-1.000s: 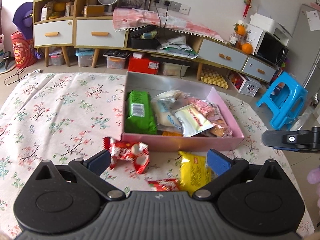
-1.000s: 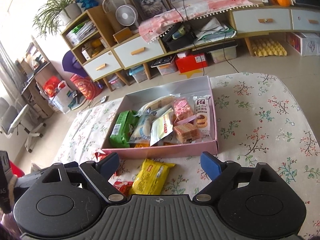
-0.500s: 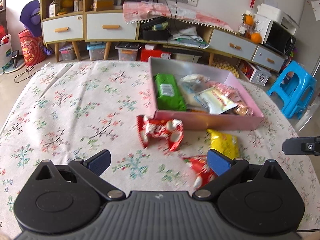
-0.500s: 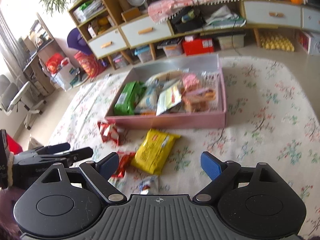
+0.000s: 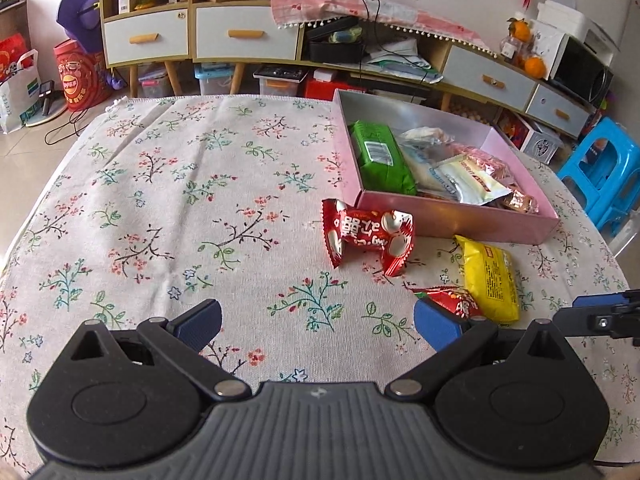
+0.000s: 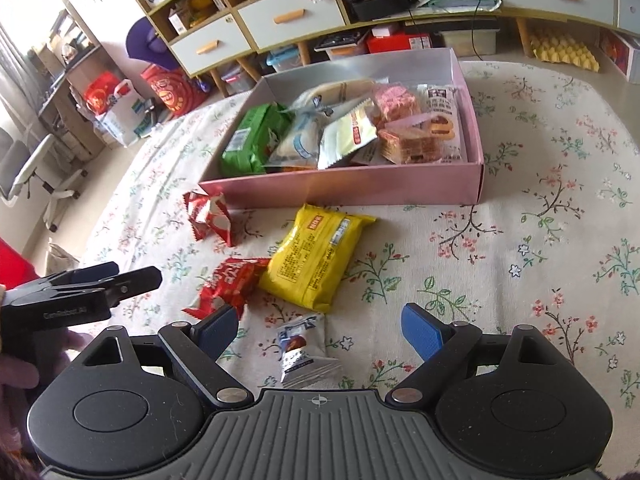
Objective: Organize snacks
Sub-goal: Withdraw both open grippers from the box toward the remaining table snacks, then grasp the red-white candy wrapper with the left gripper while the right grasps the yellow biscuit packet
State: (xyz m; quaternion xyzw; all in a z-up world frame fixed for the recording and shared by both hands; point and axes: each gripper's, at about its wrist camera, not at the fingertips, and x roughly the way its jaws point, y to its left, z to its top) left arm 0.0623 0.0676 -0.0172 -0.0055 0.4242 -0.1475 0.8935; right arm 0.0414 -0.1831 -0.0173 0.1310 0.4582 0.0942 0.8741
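Right claw (image 6: 320,326) gapes wide and empty over the worktop (image 6: 540,248), a floral cloth; the left claw (image 5: 316,320) is equally wide. A small white sachet (image 6: 304,354) lies nearest, a crinkly yellow packet (image 6: 316,256) at twelve o'clock, red wrappers (image 6: 230,282) at eleven. Beyond, the pink cardboard box (image 6: 360,188) holds glossy snacks; wooden drawers (image 6: 288,16) stand farthest.
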